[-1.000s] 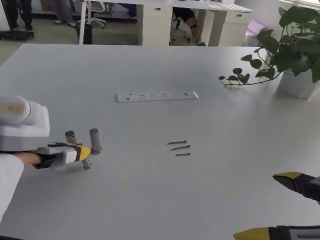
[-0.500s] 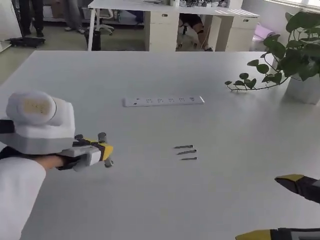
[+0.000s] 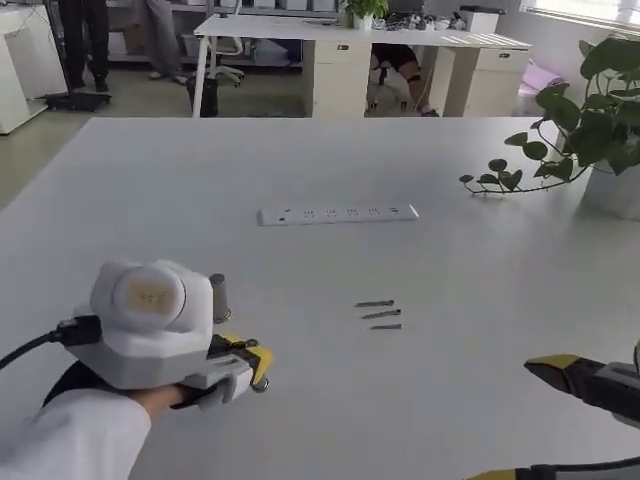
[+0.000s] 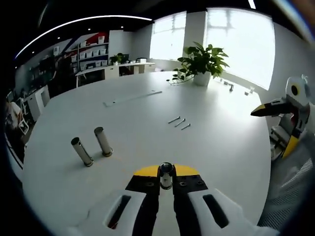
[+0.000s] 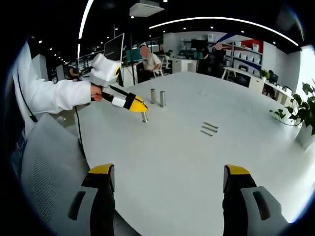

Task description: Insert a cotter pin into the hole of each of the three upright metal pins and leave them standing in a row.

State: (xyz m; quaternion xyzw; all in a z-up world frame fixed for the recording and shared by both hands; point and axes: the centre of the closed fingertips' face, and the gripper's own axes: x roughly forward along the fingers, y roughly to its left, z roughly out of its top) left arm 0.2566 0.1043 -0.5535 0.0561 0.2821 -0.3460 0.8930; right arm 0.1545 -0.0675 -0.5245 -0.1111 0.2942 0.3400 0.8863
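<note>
Left gripper [image 4: 166, 173]: jaws clamped on one metal pin [image 4: 166, 169]. Other two pins [image 4: 103, 141]: upright on bench [image 4: 221, 147], at its ten o'clock. Cotter pins [image 4: 179, 121]: three, loose toward one o'clock, none inserted. Right gripper [image 5: 167, 173]: jaws apart, empty.

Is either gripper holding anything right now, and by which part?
The left gripper is shut on one metal pin, near its upper end. The right gripper is open and empty.

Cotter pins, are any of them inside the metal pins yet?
Not yet. All three cotter pins lie loose on the table. In hand: the left gripper grips one metal pin. The other two metal pins stand waiting. The right gripper is open, empty. All three insertions remain.
</note>
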